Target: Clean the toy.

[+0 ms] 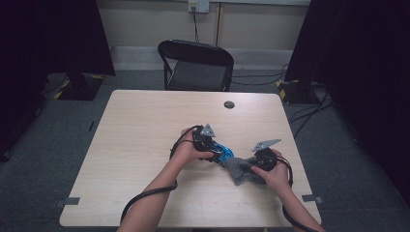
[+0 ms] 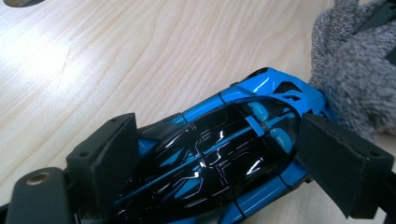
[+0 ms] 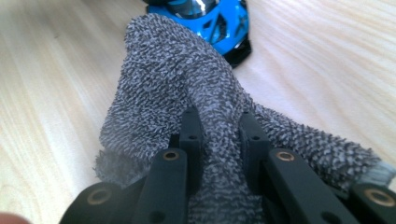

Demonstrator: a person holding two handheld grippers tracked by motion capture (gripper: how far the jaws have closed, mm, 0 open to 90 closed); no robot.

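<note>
A blue and black toy car (image 2: 224,154) lies on the wooden table (image 1: 145,125), right of centre. My left gripper (image 2: 226,145) is shut on it, one pad against each side of the body. In the high view the car (image 1: 225,154) sits between the two hands, with the left gripper (image 1: 218,153) over it. A grey fuzzy cloth (image 3: 168,79) is bunched up against the car's end (image 3: 219,23). My right gripper (image 3: 219,126) is shut on a fold of that cloth. From above, the cloth (image 1: 239,170) lies just left of the right gripper (image 1: 252,166).
A black folding chair (image 1: 196,65) stands beyond the table's far edge. A round cable hole (image 1: 229,104) sits near the far right of the tabletop. Cables run over the grey floor at the right, and dark curtains hang on both sides.
</note>
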